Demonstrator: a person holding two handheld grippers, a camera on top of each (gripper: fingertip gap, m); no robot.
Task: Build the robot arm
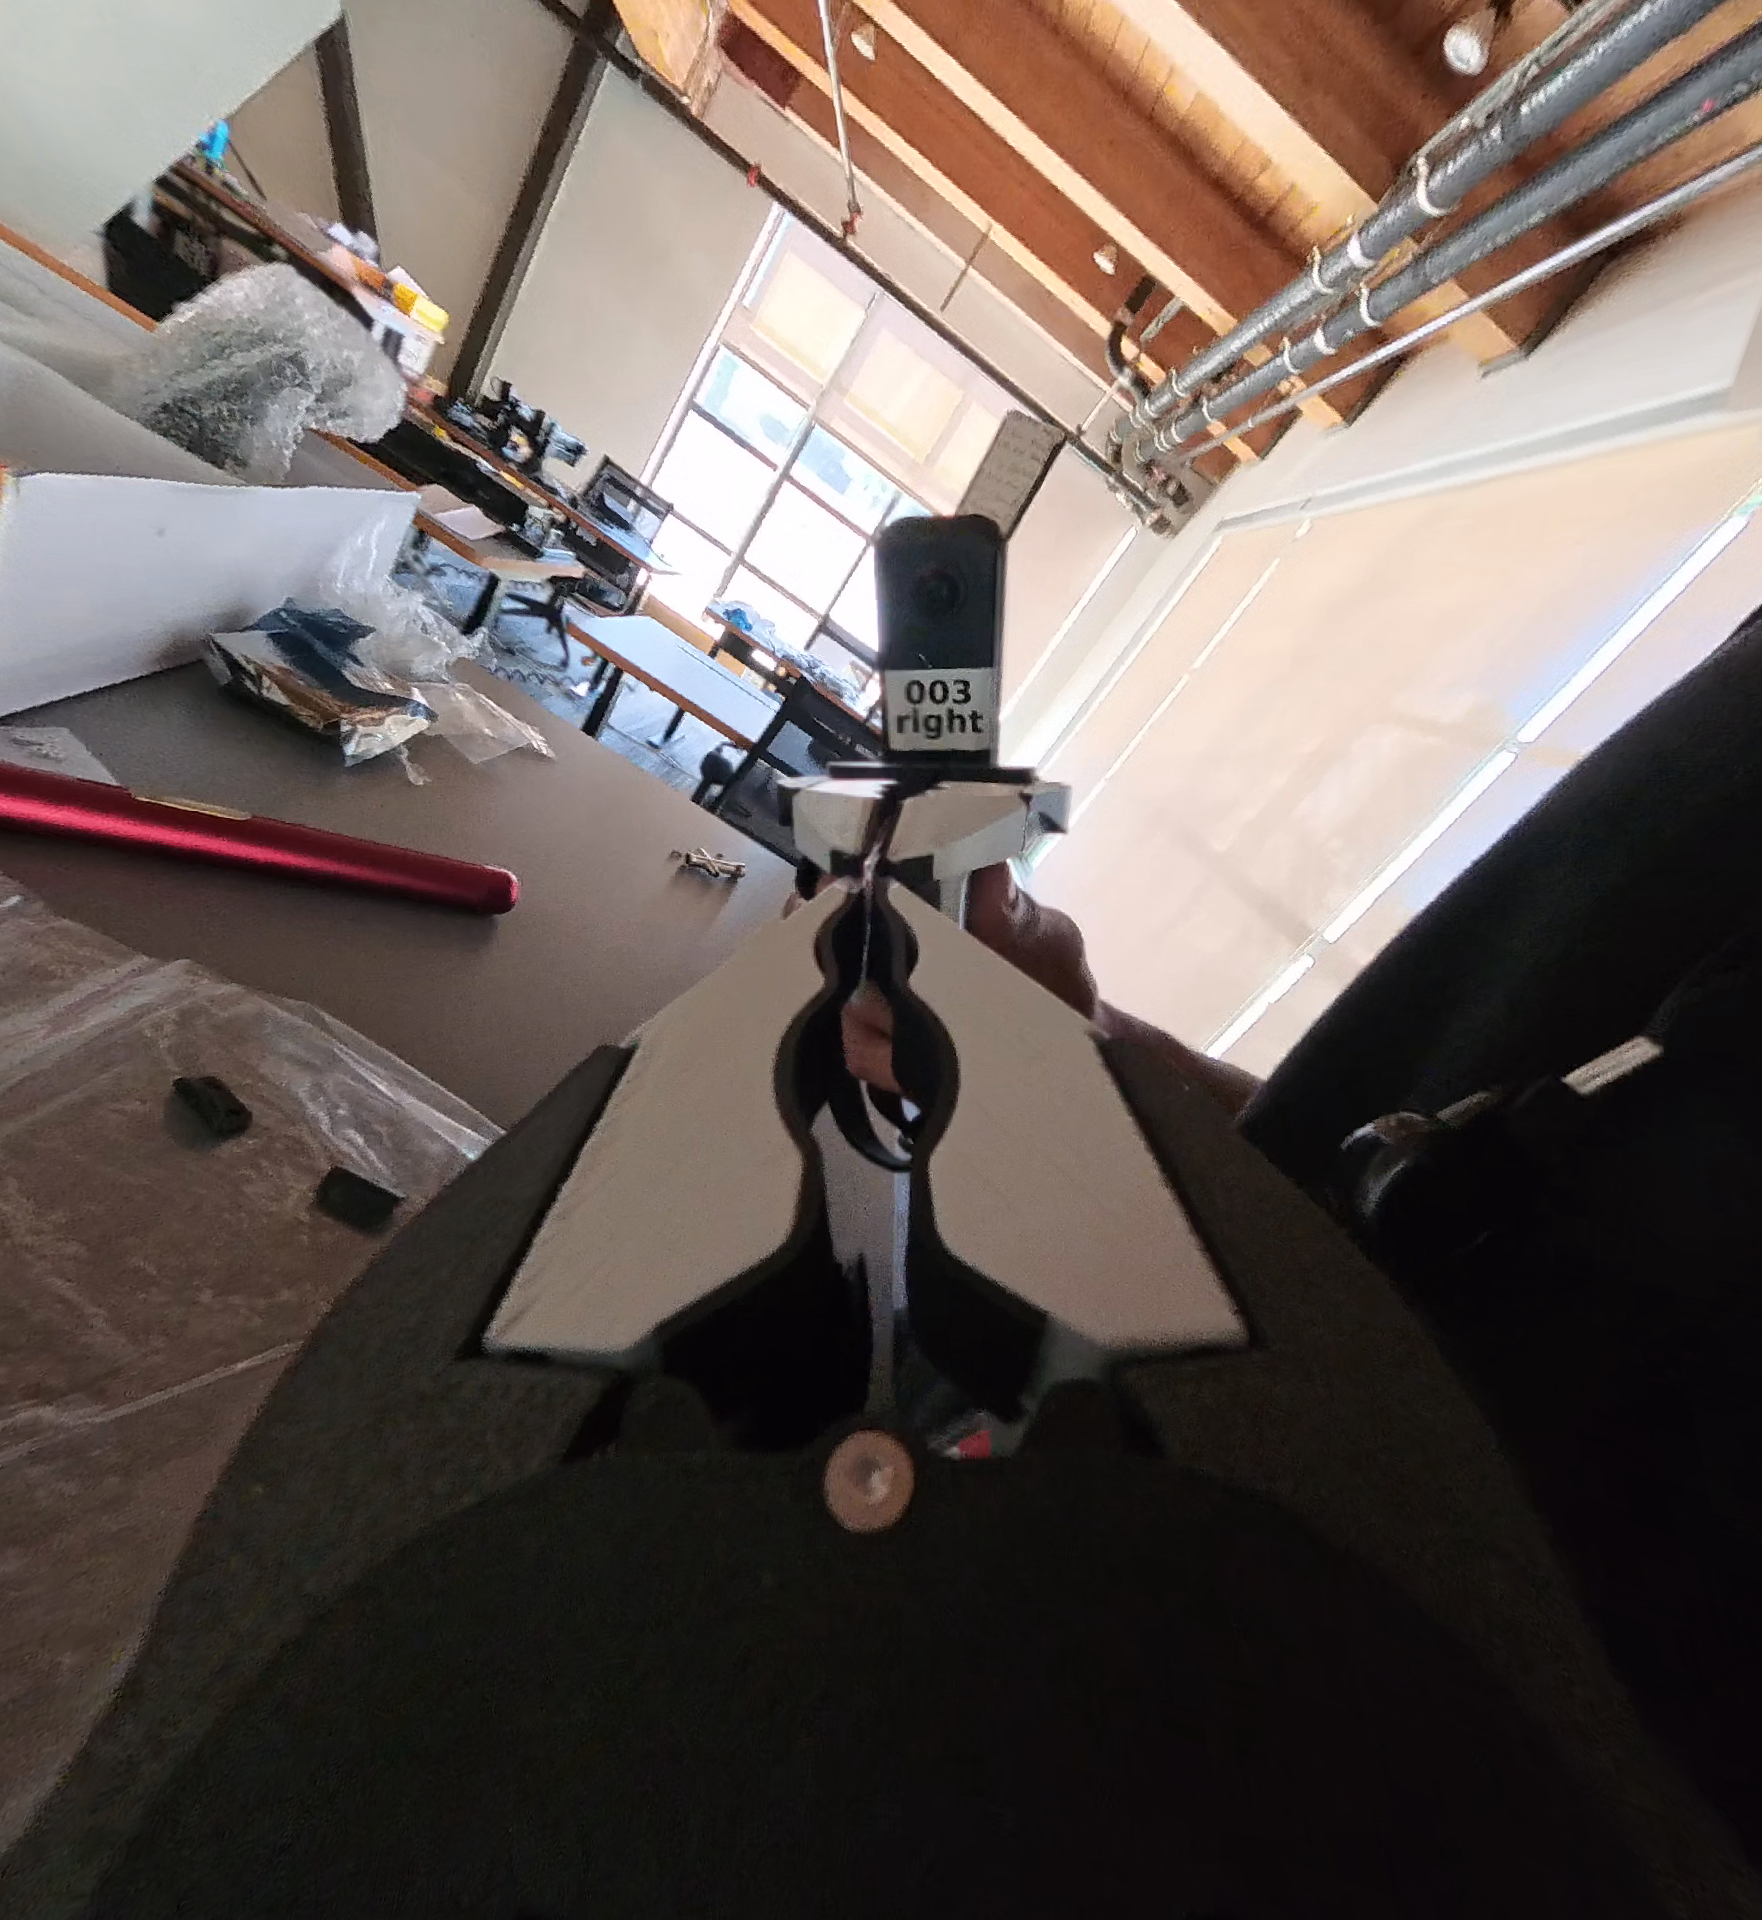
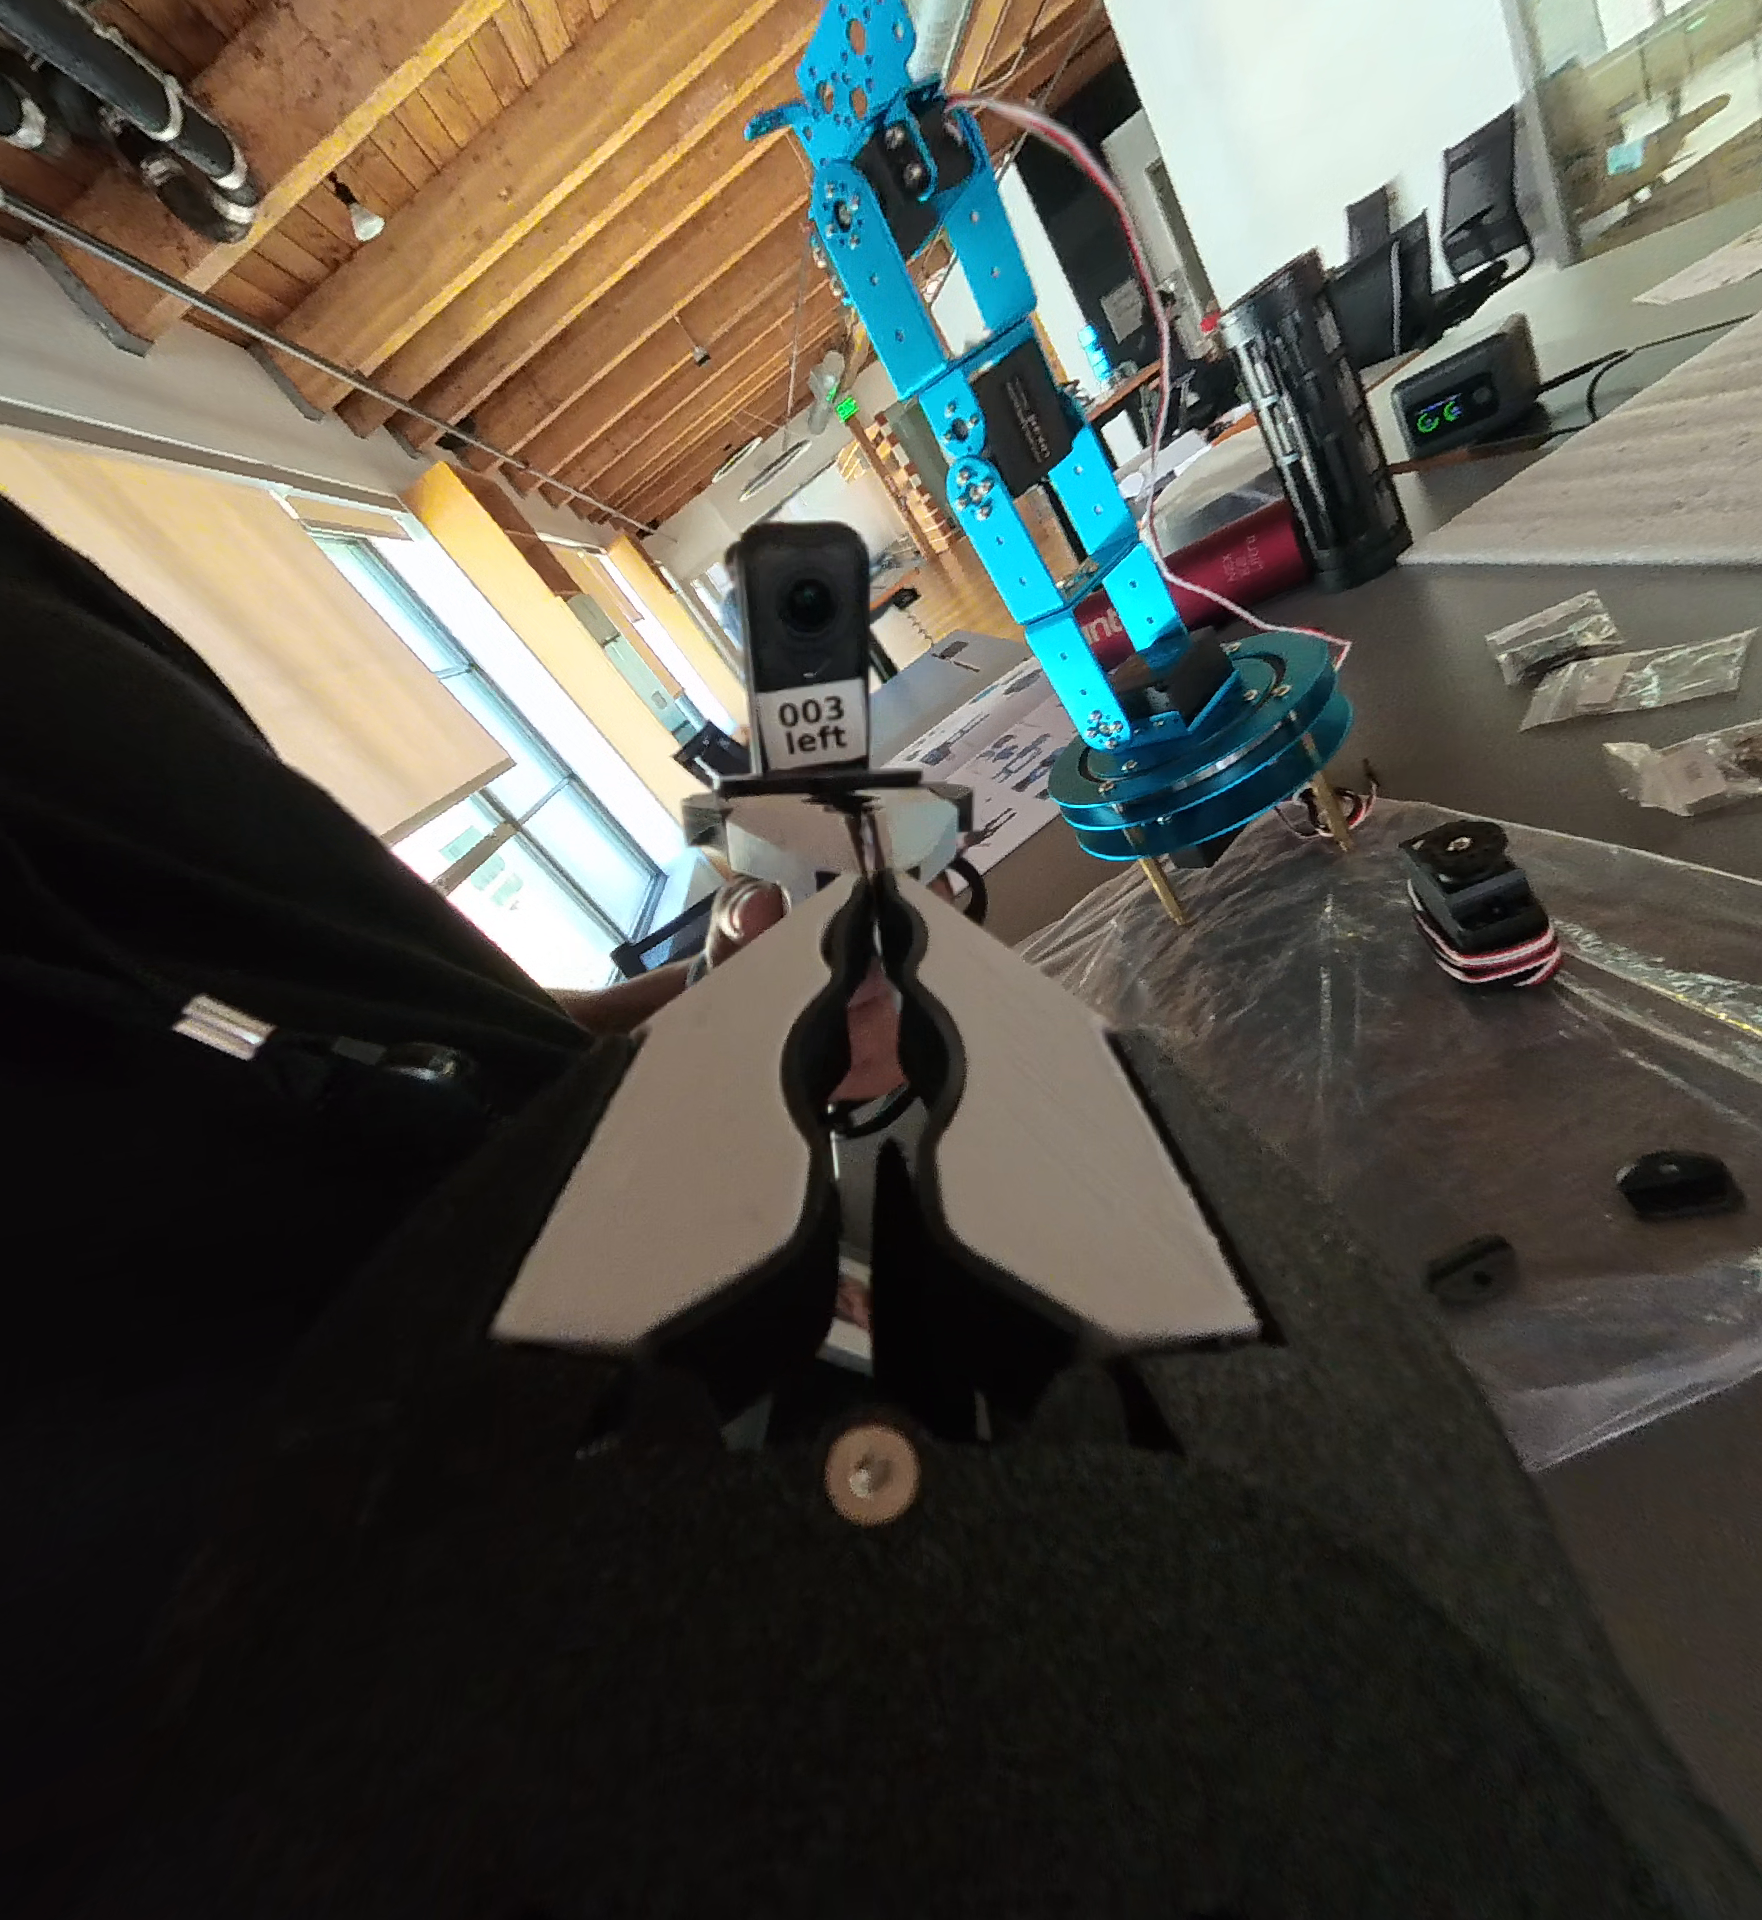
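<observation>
My two grippers are held in the air facing each other, tip to tip. In the left wrist view my left gripper [image 1: 861,909] is shut, its white fingers [image 1: 711,1132] pressed together, with nothing seen between them. The right gripper [image 1: 882,847] faces it with its black camera [image 1: 939,613] above. In the right wrist view my right gripper [image 2: 872,899] is shut too, its tips meeting those of the left gripper [image 2: 856,826]. A hand [image 1: 1043,951] holds the right gripper.
A blue metal robot arm kit [image 2: 1012,468] stands on its round base [image 2: 1199,748]. A servo [image 2: 1479,920] and small black parts [image 2: 1677,1184] lie on a plastic sheet [image 1: 77,1195]. A red tube [image 1: 233,842], a white box [image 1: 129,582] and screw bags [image 2: 1635,665] lie on the grey table [image 1: 544,935]. My left and right fingertips are right by each other.
</observation>
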